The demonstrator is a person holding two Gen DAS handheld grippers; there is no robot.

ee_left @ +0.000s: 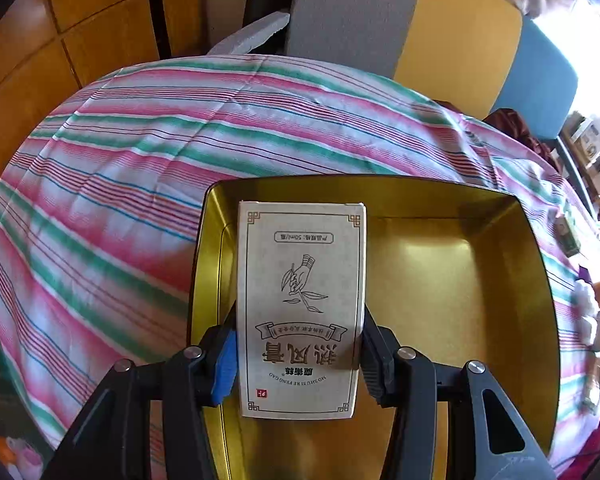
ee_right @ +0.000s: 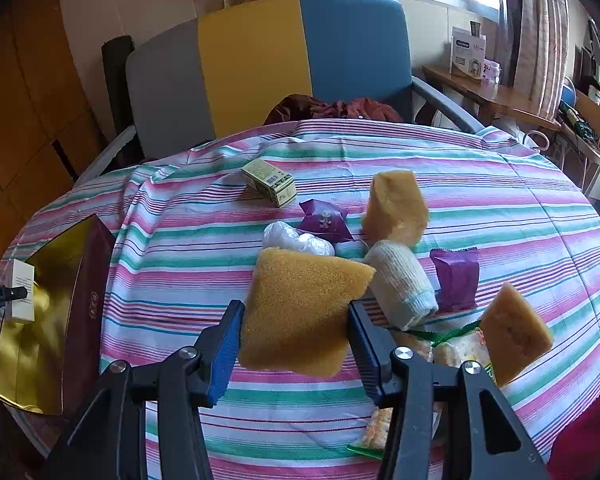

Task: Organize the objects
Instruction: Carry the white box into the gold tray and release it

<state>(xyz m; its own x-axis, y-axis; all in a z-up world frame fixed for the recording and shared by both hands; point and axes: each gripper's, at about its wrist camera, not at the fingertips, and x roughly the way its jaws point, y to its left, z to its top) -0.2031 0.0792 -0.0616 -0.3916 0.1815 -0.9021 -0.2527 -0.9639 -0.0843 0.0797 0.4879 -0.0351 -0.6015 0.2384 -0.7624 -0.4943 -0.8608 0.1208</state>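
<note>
In the left wrist view, at the bottom middle of the frame, the left gripper (ee_left: 298,360) is squeezing a white box (ee_left: 302,300) by its two long sides; the box has a drawing of a hand with leaves on it, and its words read upside down. The box is over the left part of a gold tin (ee_left: 460,264), which fills the lower right of the frame; I cannot tell if the box touches the tin's floor. The tin sits on a striped cloth (ee_left: 140,160) with pink, green and white lines; the cloth covers the middle and left of the frame. At the top is a chair (ee_left: 452,40) with grey, yellow and blue parts.

In the right wrist view, at the bottom middle, the right gripper (ee_right: 296,332) is squeezing a yellow sponge (ee_right: 300,312) from both sides, and the sponge looks lifted off the cloth. Just to the right of it lies a rolled white sock (ee_right: 404,284); next to that is a purple packet (ee_right: 456,276); at the lower right another sponge (ee_right: 514,332) leans on a clear bag of snacks (ee_right: 460,350). A bit farther, in the middle of the frame, are a crumpled clear wrap (ee_right: 296,238), a second purple packet (ee_right: 326,220) and a third sponge (ee_right: 396,208) standing up. Farther still, a small green box (ee_right: 270,182) lies well apart from the pile. At the far left edge the gold tin shows again, with the white box in it.
</note>
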